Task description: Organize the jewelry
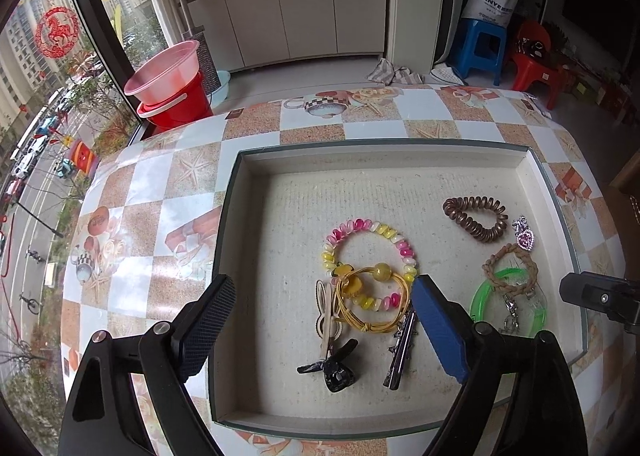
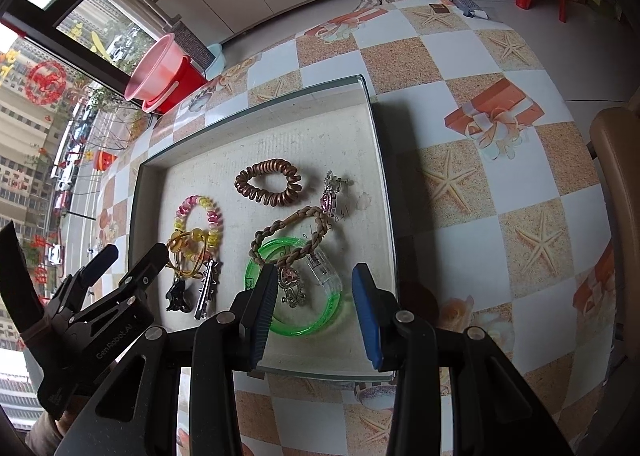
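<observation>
Checkered starfish cloth is covering our counter [image 2: 472, 68], where a shallow tray [image 1: 256, 160] is holding the jewelry: a brown coil tie [image 1: 476, 218], pastel bead bracelet [image 1: 370, 252], green bangle [image 2: 316, 316], braided band [image 2: 296, 236] and clips. We are hovering our left claw [image 1: 324, 320] and right claw [image 2: 312, 312] gaping wide, gripping nothing.

Pink basin [image 1: 166, 70] atop red bucket [image 1: 180, 106]; blue stool [image 1: 482, 48] beyond checkered tablecloth [image 1: 248, 124].
</observation>
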The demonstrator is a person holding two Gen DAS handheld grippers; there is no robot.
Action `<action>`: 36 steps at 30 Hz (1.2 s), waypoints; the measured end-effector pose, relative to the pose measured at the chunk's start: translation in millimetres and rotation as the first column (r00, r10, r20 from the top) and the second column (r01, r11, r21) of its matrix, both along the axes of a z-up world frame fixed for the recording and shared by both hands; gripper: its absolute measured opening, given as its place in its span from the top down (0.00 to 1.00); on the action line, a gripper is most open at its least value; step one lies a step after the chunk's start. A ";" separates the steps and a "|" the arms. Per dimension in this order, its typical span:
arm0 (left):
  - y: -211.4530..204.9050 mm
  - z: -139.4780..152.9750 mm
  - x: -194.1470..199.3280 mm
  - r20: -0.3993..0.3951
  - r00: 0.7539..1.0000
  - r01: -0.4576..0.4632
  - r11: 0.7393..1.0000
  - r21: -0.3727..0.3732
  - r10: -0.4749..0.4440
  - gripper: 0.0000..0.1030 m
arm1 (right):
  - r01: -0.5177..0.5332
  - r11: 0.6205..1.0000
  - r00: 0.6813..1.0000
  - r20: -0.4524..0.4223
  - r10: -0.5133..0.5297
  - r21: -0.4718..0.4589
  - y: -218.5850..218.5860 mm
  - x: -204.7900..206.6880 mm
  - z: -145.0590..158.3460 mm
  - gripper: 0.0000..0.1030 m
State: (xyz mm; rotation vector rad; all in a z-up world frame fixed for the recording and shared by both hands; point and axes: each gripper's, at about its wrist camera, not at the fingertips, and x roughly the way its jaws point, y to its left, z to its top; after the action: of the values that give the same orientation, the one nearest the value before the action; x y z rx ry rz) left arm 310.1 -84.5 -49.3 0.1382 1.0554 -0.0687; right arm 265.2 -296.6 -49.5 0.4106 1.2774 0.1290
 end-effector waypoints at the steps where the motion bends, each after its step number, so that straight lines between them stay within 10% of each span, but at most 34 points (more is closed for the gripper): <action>1: 0.0 -1.2 -0.7 -0.005 1.000 0.001 1.000 0.004 -0.001 0.03 | -0.008 1.000 1.000 -0.002 0.008 -0.003 1.7 -0.6 -1.1 0.49; 14: 2.5 0.4 -18.1 -0.022 1.000 0.000 1.000 0.006 0.000 0.00 | -0.074 0.997 0.997 -0.017 0.074 -0.019 18.6 -3.7 -2.0 0.43; 17: 3.8 2.5 -22.0 -0.030 1.000 0.006 1.000 -0.001 -0.006 0.00 | -0.078 0.997 0.997 -0.017 0.078 -0.014 22.0 -5.5 -0.7 0.17; 36: 26.2 10.0 -63.4 -0.034 0.999 -0.029 0.999 0.024 0.030 0.00 | -0.088 0.992 0.996 -0.011 0.088 -0.089 33.6 -36.1 5.5 0.15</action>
State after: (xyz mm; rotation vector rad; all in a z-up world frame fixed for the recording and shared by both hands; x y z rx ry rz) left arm 246.7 -58.2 -39.2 0.1431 1.0925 -0.0318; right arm 229.1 -263.1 -44.0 0.2785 1.3033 0.1446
